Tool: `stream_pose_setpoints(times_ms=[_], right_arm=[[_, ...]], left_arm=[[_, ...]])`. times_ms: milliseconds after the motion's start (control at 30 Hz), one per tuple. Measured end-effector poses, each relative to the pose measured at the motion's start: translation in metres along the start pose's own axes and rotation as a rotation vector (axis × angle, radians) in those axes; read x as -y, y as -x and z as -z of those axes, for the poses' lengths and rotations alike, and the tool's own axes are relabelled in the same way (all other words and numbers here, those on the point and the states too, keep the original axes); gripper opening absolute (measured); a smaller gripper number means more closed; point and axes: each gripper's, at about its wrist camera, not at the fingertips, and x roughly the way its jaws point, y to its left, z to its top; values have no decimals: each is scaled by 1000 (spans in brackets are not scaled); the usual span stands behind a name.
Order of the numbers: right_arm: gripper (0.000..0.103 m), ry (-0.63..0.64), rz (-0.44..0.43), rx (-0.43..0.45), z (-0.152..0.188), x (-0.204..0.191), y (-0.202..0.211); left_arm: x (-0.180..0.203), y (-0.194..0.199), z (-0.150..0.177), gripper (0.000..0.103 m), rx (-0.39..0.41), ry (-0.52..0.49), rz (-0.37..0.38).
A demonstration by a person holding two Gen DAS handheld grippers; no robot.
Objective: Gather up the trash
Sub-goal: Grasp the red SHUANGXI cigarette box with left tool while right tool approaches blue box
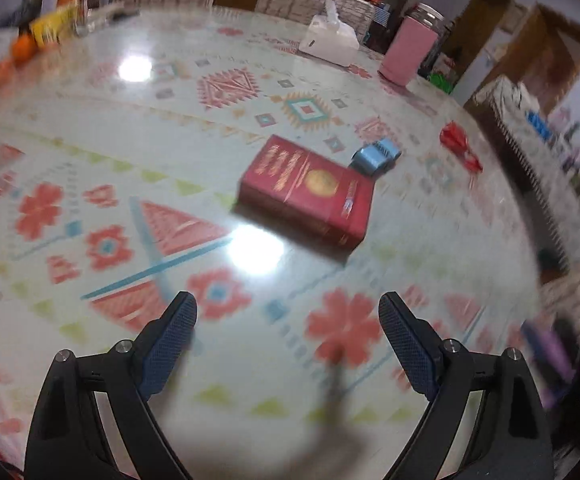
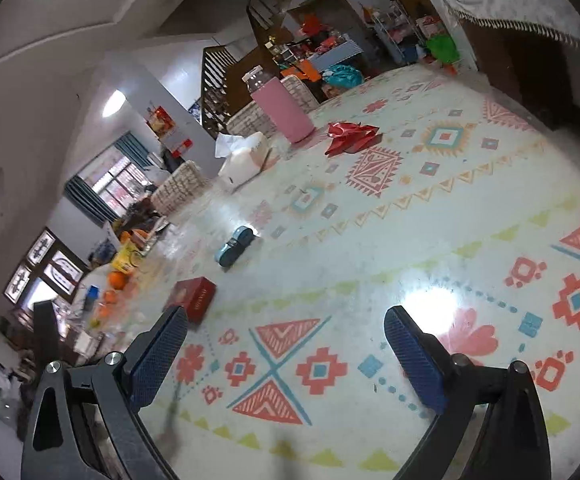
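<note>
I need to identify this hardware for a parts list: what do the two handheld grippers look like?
Both look alike: the left gripper and right gripper have black angular frames with silver screw heads and two dark blue, finely textured finger pads. No cables, markings or sleeves show.

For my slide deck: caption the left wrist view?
Open left gripper above patterned table, facing red box and blue pack.

L wrist cam steep down, close on table, R wrist cam shallower, both share red box.
</note>
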Motion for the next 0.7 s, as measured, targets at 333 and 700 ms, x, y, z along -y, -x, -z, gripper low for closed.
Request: stream_pose_setpoints(times_ms=[333, 700], right_arm=[[101, -57, -106, -40, -1, 14, -1], [101, -99, -100, -24, -1, 21, 2]], left_arm=[[29, -31, -50, 92, 19, 71, -84], [42, -62, -71, 92, -68, 24, -172]])
